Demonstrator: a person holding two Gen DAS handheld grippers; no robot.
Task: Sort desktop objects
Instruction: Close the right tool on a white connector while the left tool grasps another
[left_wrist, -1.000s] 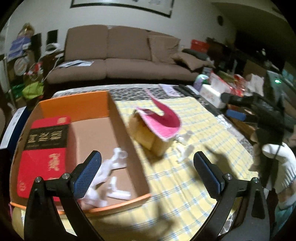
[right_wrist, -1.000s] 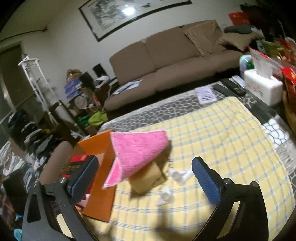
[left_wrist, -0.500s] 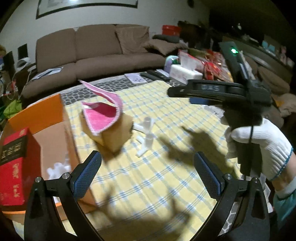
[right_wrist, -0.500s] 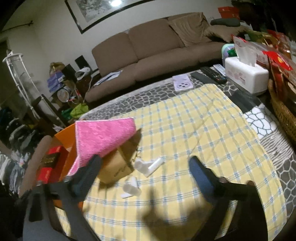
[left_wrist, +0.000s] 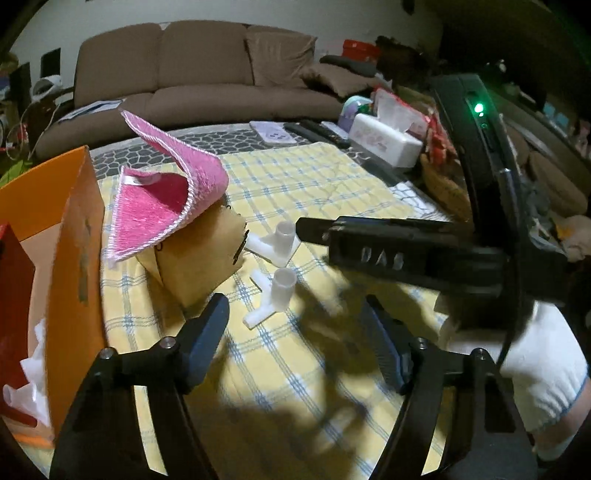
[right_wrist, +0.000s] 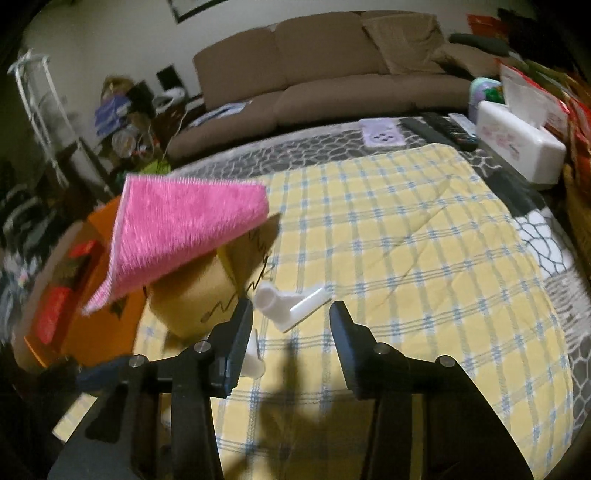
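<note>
Two white plastic pipe fittings lie on the yellow checked cloth (left_wrist: 314, 192): one (left_wrist: 275, 245) farther, one (left_wrist: 275, 291) nearer. A pink cloth (left_wrist: 166, 199) is draped over a tan box (left_wrist: 203, 258) beside them. My left gripper (left_wrist: 295, 328) is open, empty, just short of the nearer fitting. My right gripper (right_wrist: 291, 321) is open, its jaws just behind the farther fitting (right_wrist: 291, 304); the other fitting (right_wrist: 255, 354) is partly hidden by its left finger. The right gripper also shows in the left wrist view (left_wrist: 388, 251), held by a white-gloved hand.
An orange cardboard box (left_wrist: 74, 229) stands at left, holding a red book (left_wrist: 14, 266) and white fittings (left_wrist: 33, 369). A white tissue box (right_wrist: 517, 144), remotes (right_wrist: 439, 129) and a purple pad (right_wrist: 382, 134) lie at the table's far right. A brown sofa (right_wrist: 332, 70) stands behind.
Both grippers have moved in toward the two white fittings. The right gripper's jaws have narrowed but stay open. The left view has swung right, away from the orange box.
</note>
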